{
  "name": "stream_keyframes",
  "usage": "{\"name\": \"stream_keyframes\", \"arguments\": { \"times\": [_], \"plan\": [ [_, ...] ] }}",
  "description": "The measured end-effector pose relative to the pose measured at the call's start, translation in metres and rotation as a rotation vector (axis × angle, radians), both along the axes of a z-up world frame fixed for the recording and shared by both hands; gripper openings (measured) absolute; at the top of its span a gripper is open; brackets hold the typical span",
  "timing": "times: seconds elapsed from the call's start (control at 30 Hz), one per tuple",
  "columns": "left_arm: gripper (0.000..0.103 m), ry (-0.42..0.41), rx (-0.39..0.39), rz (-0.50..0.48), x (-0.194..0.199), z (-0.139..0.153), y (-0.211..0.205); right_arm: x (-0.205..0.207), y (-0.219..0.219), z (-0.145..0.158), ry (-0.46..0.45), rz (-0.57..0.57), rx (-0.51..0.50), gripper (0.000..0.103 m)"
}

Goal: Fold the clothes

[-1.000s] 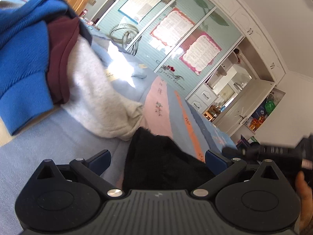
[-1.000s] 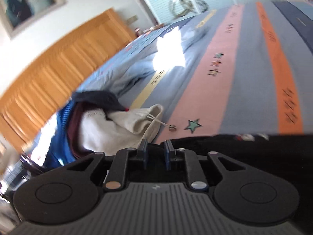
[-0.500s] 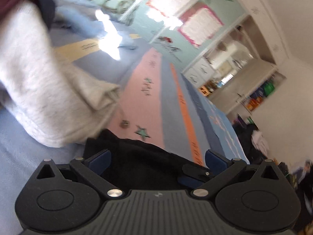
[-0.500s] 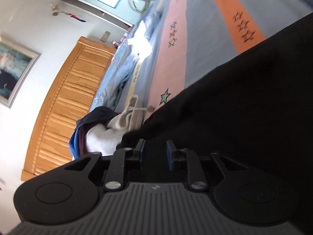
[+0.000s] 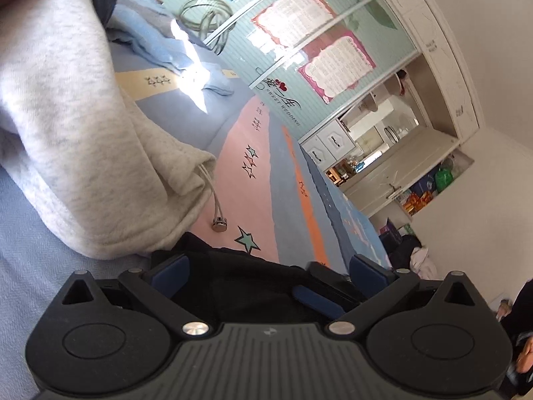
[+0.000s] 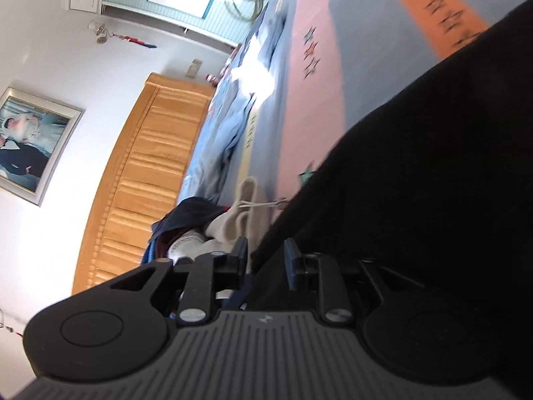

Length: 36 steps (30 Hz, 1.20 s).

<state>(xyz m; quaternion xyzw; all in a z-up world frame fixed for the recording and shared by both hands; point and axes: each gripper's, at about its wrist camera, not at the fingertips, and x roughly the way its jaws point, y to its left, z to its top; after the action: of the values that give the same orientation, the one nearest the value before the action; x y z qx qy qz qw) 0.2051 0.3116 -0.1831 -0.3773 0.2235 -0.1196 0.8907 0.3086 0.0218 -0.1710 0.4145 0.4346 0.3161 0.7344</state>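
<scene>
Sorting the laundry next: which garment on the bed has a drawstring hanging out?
The light grey garment: a cord with a metal tip dangles from its hem onto the pink stripe. The black garment shows none.

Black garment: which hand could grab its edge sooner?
Probably the right gripper: the black garment has its edge between the narrowly parted fingers, so it need only close. The left gripper stands wide open over flat cloth.

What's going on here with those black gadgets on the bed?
A person is folding clothes with a handheld tool in each hand. The right tool has an edge of a black fabric garment between its parted fingers; the left tool is wide open over it. A grey hooded sweatshirt lies alongside on the striped bedspread.
</scene>
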Motion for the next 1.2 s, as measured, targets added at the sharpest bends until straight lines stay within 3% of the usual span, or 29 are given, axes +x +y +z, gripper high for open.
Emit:
{"name": "stream_keyframes", "arguments": {
  "times": [0.07,0.13,0.23,0.27,0.33,0.37,0.4,0.43,0.5,0.57,0.63,0.7,0.77,0.87,0.93,1.07,1.2],
  "plan": [
    [0.102,-0.009,0.039,-0.007,-0.001,0.001,-0.004,0.015,-0.008,-0.010,0.073,-0.111,-0.048,0.024],
    [0.102,0.007,0.057,0.004,-0.002,0.006,-0.007,0.011,-0.021,-0.011,0.134,-0.129,0.001,0.023],
    [0.102,0.001,0.057,-0.017,-0.009,0.023,-0.013,-0.027,-0.042,0.018,-0.020,-0.105,-0.146,0.024],
    [0.102,-0.009,0.055,-0.033,-0.012,0.029,-0.016,-0.043,-0.056,0.017,-0.015,-0.112,-0.127,0.028],
    [0.102,-0.002,0.136,-0.082,-0.011,0.032,-0.031,-0.072,-0.085,0.009,0.035,-0.119,-0.089,0.030],
    [0.102,0.032,0.174,-0.066,-0.007,0.025,-0.035,-0.082,-0.097,-0.003,0.099,-0.122,-0.107,0.024],
    [0.102,0.065,0.212,-0.050,-0.004,0.019,-0.039,-0.092,-0.109,-0.009,0.127,-0.136,-0.113,0.006],
    [0.102,0.038,0.223,-0.045,-0.008,0.017,-0.039,-0.102,-0.122,-0.011,0.136,-0.156,-0.093,0.007],
    [0.101,0.047,0.233,-0.045,-0.011,0.022,-0.037,-0.115,-0.143,-0.009,0.126,-0.207,-0.051,0.021],
    [0.100,0.053,0.186,-0.005,-0.023,0.028,-0.029,-0.119,-0.157,-0.010,0.118,-0.236,-0.075,0.033],
    [0.101,0.022,0.118,0.020,-0.049,0.038,-0.019,-0.124,-0.169,-0.012,0.123,-0.260,-0.076,0.013],
    [0.102,0.006,0.101,0.095,-0.080,0.047,-0.011,-0.130,-0.176,-0.014,0.134,-0.266,-0.030,0.024],
    [0.102,0.038,0.091,0.189,-0.107,0.049,-0.003,-0.145,-0.176,-0.010,0.079,-0.260,0.013,0.034],
    [0.102,0.099,0.031,0.261,-0.142,0.041,0.003,-0.168,-0.174,-0.012,0.035,-0.218,0.134,0.036],
    [0.102,0.138,-0.052,0.290,-0.161,0.032,0.000,-0.183,-0.170,-0.014,0.022,-0.193,0.144,0.038],
    [0.102,0.205,-0.233,0.322,-0.172,0.011,-0.015,-0.209,-0.169,-0.019,0.019,-0.183,0.147,0.043],
    [0.102,0.202,-0.275,0.376,-0.163,0.010,-0.034,-0.216,-0.171,-0.023,0.020,-0.199,0.169,0.045]
  ]
}}
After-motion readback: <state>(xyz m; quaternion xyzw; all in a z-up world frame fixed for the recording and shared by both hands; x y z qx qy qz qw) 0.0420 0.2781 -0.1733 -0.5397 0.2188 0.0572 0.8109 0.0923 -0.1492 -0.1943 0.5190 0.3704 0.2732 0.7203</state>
